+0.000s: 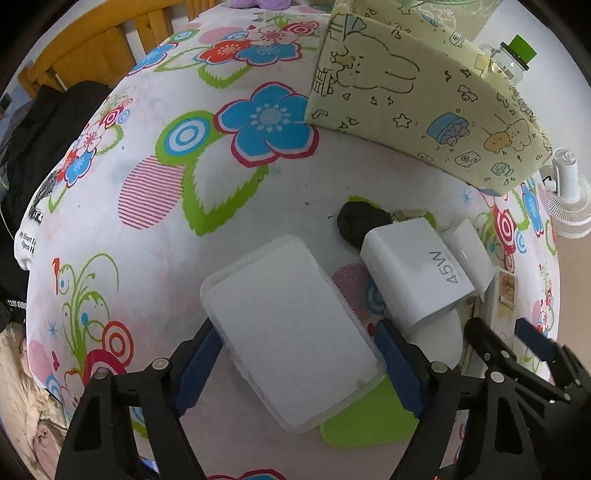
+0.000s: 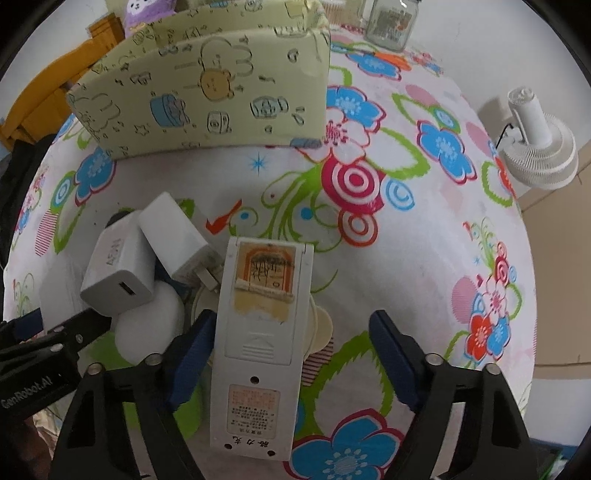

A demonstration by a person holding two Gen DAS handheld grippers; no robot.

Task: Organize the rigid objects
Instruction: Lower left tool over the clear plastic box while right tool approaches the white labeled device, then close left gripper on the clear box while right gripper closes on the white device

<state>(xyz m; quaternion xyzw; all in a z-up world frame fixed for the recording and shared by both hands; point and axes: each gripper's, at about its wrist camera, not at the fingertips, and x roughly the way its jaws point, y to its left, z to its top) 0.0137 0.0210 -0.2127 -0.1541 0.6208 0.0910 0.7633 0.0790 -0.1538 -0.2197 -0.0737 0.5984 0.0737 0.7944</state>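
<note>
Straddling a white lidded case (image 1: 291,328) with the left gripper (image 1: 299,369), blue pads (image 1: 199,365) sitting right at its long edges at 9 and 3 o'clock; can't tell if actually squeezing or just touching. Case lying flat on the flowery cloth (image 1: 166,155), tilted a bit, near end pointing to 5 o'clock.

Up at 2 o'clock from the case: a 45W charger (image 1: 417,269) propped on a round white puck (image 1: 439,339), with a second white charger (image 1: 469,251) touching its far side and a black lump (image 1: 358,221) tucked behind at 12. Too hidden to say what the lump is.

Over on the right wrist view, right gripper (image 2: 291,362) spread wide open, clamped on nothing. Lying between the fingers: a white remote (image 2: 262,347), back side up, torn yellowish sticker near the top, closer to the 9 o'clock pad (image 2: 192,358) and well clear of the 3 o'clock one. Remote resting partly over a cream disc (image 2: 321,328). Both chargers bunched at 10 o'clock from the remote, touching each other.

Further back at 12 o'clock: a pale green cartoon box (image 2: 207,92) standing on the cloth, well apart from the pile. Glass jar (image 2: 391,22) behind it at 1 o'clock, white fan (image 2: 535,147) off the table at 3.
</note>
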